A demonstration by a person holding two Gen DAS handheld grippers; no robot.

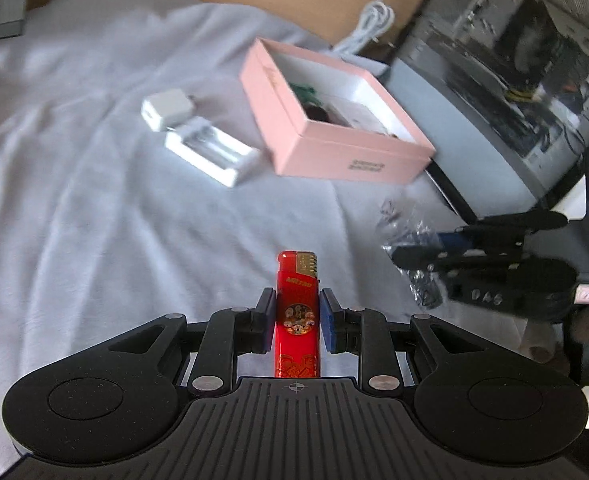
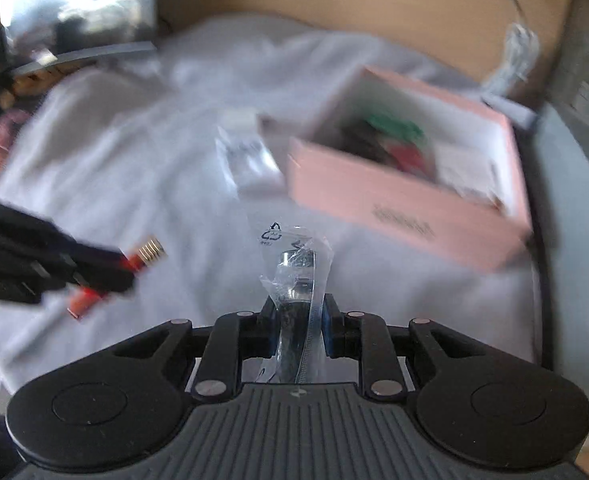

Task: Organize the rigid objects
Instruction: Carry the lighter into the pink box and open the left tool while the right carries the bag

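Note:
My left gripper (image 1: 297, 320) is shut on a red lighter (image 1: 297, 304) with a gold top, held upright above the white cloth. My right gripper (image 2: 297, 322) is shut on a dark object in a clear plastic bag (image 2: 296, 280). In the left wrist view the right gripper (image 1: 398, 254) reaches in from the right with that bag (image 1: 408, 236). In the right wrist view the left gripper (image 2: 130, 276) and the lighter (image 2: 142, 258) show at the left. An open pink box (image 1: 326, 120) holding several small items lies ahead; it also shows in the right wrist view (image 2: 406, 200).
A white charger block (image 1: 166, 110) and a white battery holder (image 1: 212, 150) lie left of the pink box on the white cloth (image 1: 74, 160). A coiled white cable (image 1: 368, 26) and a grey glass-sided case (image 1: 494, 80) stand behind and to the right.

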